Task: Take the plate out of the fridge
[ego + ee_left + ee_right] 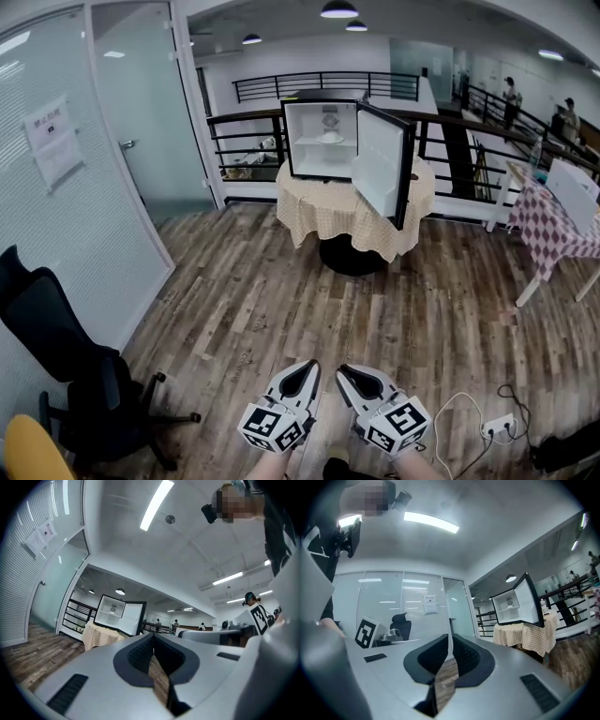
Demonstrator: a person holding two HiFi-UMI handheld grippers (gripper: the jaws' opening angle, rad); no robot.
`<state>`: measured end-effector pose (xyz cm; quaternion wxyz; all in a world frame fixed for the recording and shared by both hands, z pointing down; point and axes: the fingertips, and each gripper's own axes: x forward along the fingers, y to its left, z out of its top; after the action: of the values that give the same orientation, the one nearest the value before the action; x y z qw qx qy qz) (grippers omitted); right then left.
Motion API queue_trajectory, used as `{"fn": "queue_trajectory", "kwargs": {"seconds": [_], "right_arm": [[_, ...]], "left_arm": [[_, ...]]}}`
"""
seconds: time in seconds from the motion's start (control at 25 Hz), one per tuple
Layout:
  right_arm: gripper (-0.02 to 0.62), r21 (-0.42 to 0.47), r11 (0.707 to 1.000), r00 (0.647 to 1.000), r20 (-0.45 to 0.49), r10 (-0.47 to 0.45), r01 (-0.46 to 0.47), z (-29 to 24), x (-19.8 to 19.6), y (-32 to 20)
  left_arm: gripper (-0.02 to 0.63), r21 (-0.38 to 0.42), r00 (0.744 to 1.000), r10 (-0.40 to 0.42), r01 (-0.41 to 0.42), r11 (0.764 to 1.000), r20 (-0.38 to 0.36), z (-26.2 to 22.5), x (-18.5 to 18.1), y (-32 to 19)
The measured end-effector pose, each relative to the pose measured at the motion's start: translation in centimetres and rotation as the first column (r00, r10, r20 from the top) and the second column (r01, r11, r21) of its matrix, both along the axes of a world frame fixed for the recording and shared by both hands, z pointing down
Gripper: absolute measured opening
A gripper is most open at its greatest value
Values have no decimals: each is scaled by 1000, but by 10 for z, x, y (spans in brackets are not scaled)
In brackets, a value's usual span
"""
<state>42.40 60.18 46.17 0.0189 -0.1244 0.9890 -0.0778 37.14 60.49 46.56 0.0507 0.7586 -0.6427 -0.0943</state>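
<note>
Far across plank floor (pixel 281 281), faced open fridge (pixel 323 141), plate (pixel 330 138) inside; held left tool (pixel 307 366), right tool (pixel 345 369) closed, empty. Likely needed walking closer, then opening.

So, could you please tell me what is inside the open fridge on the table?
The fridge holds a white plate on its middle shelf; nothing shows below it. Whether the plate carries anything is too small to tell.

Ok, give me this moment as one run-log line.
fridge: on clothed table, door open | plate: on shelf inside | left gripper: shut, empty | right gripper: shut, empty | both far from fridge
</note>
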Motion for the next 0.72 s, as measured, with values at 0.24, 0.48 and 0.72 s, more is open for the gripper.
{"fn": "queue_trajectory", "kwargs": {"seconds": [0.24,0.48,0.72], "right_arm": [[52,-11,1000,1000,2,-7,7,2,-26,-60],[52,-4,1000,1000,2,-31,31,5,-49,-97],[52,-14,999,999,-1,-32,32,8,-62,-123]], "left_arm": [[9,-2,1000,-5,5,1000,4,-1,-24,-61],[9,16,1000,-29,29,999,1,-2,-42,-97],[9,-13,999,-52,52,999,-10,8,-61,-117]]}}
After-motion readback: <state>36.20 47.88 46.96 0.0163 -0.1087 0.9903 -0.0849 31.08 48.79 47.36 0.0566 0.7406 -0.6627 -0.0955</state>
